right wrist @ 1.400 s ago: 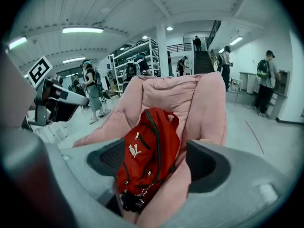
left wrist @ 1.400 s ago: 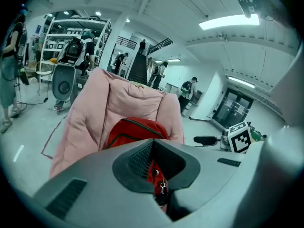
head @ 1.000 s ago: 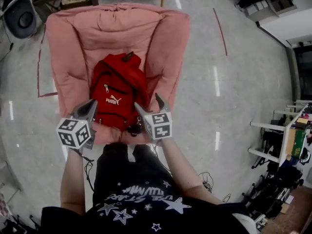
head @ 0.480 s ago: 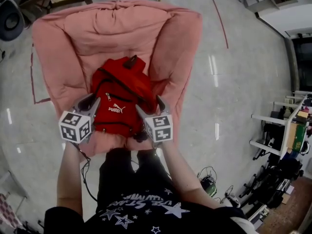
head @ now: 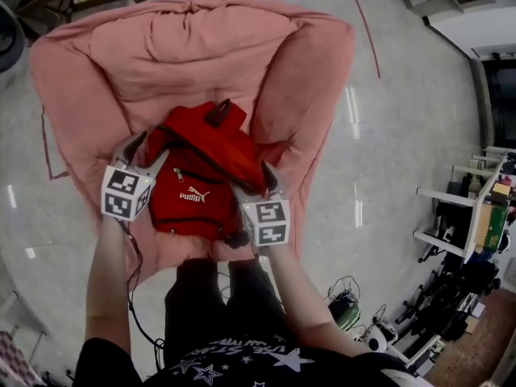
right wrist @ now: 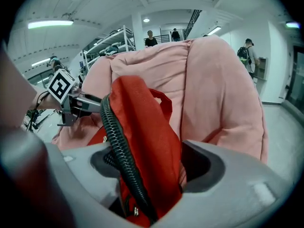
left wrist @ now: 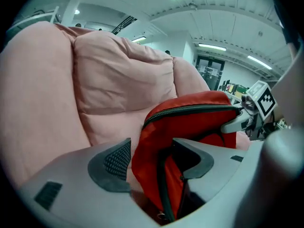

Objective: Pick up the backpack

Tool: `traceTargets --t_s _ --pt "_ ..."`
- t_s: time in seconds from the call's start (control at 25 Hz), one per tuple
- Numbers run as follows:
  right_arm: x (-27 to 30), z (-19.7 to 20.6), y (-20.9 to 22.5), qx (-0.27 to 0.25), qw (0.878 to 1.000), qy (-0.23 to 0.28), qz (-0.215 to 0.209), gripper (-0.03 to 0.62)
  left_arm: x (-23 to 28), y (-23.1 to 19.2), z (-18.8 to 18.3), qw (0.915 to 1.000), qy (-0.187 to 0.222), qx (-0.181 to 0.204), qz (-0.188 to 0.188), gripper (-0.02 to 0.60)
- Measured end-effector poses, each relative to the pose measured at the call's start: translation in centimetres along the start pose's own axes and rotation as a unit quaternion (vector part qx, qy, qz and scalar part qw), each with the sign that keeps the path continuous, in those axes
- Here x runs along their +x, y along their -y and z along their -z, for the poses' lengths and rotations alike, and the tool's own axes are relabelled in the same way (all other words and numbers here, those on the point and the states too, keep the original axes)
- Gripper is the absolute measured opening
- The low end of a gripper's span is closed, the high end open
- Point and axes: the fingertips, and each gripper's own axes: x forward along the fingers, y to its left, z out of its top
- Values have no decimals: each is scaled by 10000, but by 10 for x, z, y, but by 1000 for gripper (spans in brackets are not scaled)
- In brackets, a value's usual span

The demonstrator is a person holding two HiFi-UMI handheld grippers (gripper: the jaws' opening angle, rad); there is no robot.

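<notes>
Red Puma backpack (head: 201, 176) slumps in the pink armchair (head: 201, 47). The left gripper (head: 145, 150) has just opened its jaws around one side, and the right gripper (head: 254, 182) is closing over the zippered edge. Fabric sits between both pairs, neither pinching yet. Looks like setup for a two-sided lift.

In the head view my T-shirt (head: 242, 357) runs off the bottom edge, a dark chair (head: 5, 35) is cut by the upper left edge, and the shelving (head: 476, 224) at the right edge is too small to read. In the left gripper view the red backpack (left wrist: 190, 122) drops past the bottom edge, and a grey blur (left wrist: 285, 165) fills the right side; I can't tell what it is. In the right gripper view the people (right wrist: 150, 38) at top centre are too small to describe.
</notes>
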Motion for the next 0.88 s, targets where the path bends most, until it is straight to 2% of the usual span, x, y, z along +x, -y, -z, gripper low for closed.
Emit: traceTargets --t_s 0.04,0.24,0.32,0.44,0.6,0.8,0.88 --pt "2 1 3 -1 10000 18 13 314 7 -3 0 9999 -34 104 11 252" --pt "12 4 8 27 9999 123 -45 272 36 -5 0 9979 -179 607 170 252" --pt "15 2 9 12 9999 136 -29 261 47 -4 -5 9973 -136 691 223 252" --pt "23 2 12 -37 9999 124 10 261 61 -3 -6 9981 -113 533 278 252" --pt "30 5 14 -110 9999 30 -13 252 69 -5 -1 9993 -152 310 174 250" --pt "30 7 8 -261 9995 35 -176 134 69 5 9 9983 -425 259 305 249" --pt "28 7 3 -267 9993 70 -266 62 63 13 14 9981 -464 108 384 190"
